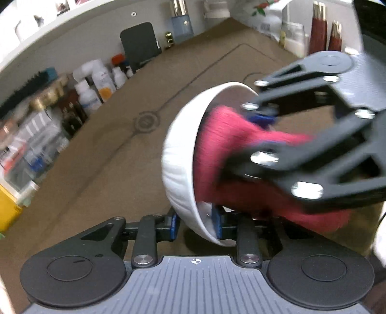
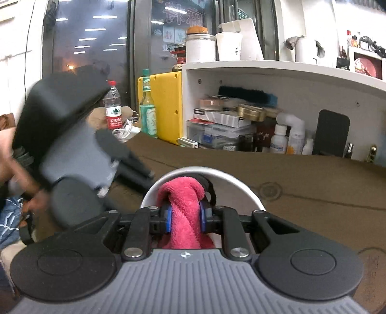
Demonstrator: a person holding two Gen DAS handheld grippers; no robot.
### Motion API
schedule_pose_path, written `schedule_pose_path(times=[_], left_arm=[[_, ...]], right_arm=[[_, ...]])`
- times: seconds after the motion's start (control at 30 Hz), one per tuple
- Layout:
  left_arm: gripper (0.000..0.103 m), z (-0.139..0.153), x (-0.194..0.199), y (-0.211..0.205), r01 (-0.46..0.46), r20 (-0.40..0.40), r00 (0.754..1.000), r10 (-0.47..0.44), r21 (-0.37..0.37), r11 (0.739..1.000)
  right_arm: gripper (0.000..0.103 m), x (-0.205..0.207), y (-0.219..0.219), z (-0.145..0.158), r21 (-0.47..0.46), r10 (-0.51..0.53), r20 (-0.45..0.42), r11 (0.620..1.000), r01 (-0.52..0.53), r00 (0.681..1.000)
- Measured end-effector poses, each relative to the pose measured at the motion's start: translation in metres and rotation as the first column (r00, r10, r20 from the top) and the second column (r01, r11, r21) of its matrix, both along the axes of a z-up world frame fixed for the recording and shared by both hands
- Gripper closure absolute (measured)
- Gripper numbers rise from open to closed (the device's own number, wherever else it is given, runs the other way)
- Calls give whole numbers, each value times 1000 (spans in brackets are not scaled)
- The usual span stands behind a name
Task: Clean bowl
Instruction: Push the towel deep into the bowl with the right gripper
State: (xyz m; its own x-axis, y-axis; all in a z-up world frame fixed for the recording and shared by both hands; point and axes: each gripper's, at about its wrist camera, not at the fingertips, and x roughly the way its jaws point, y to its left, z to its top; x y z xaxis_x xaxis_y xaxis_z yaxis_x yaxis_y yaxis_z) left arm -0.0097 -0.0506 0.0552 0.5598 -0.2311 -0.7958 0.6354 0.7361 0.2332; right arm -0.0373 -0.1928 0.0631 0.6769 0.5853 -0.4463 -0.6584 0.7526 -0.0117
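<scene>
- Brown matte table top point(image 1: 101, 169), marked with thin dark lines and a small ring emblem point(image 1: 147, 122), carries everything; clutter lines its far edge under a white wall shelf point(image 2: 277, 68).
- Yellow plastic box point(image 2: 166, 106) stands at the far edge beside the shelf's end, with a green glass bottle point(image 2: 147, 108) in front of it; the writing on the bottle's pale label is too small to read.
- White ribbed ceramic bowl point(image 1: 178, 169) is off the table top, tilted on its side, its opening turned toward the right gripper point(image 2: 185, 218).
- Left gripper point(image 1: 196, 225) has its blue pads pinching the bowl's lower rim, one pad outside the wall and one inside.
- Pink terry cloth point(image 1: 231, 145) is stuffed into the bowl, touching its inner wall; the right gripper's blue pads are pressed together on a twisted fold of the cloth.
- Clear plastic water bottle point(image 2: 113, 108) with a red cap stands at the far left edge of the table top; its red label bears white Chinese characters and a green-and-white mountain logo.
- White medicine bottles point(image 2: 287, 140) stand under the shelf near a dark rounded rectangular stand point(image 2: 331, 132); their labels show blue and orange print that cannot be read.
- White Chinese characters show on the glass door point(image 2: 181, 14) behind, reversed and illegible.
</scene>
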Motion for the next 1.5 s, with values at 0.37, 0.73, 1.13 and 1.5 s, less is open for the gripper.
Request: schedule_pose_path(times=[0.37,0.73,1.13,1.5], left_arm=[[14,-4,6,-7,-58,28,998,60,-71,996],[67,-22,-3,-1,-159,-48,987,151,-257,953],[66,-16,-2,-10,-72,-42,997,66,-148,986],[69,-11,12,-13,-107,1,994,107,-100,989]], right_arm=[[82,7,-17,-31,-36,-152,-51,988,150,987],[84,17,2,-19,-94,-169,10,981,170,985],[82,25,31,5,-37,-14,51,999,16,999],[51,21,-29,-7,108,-62,-68,992,69,996]])
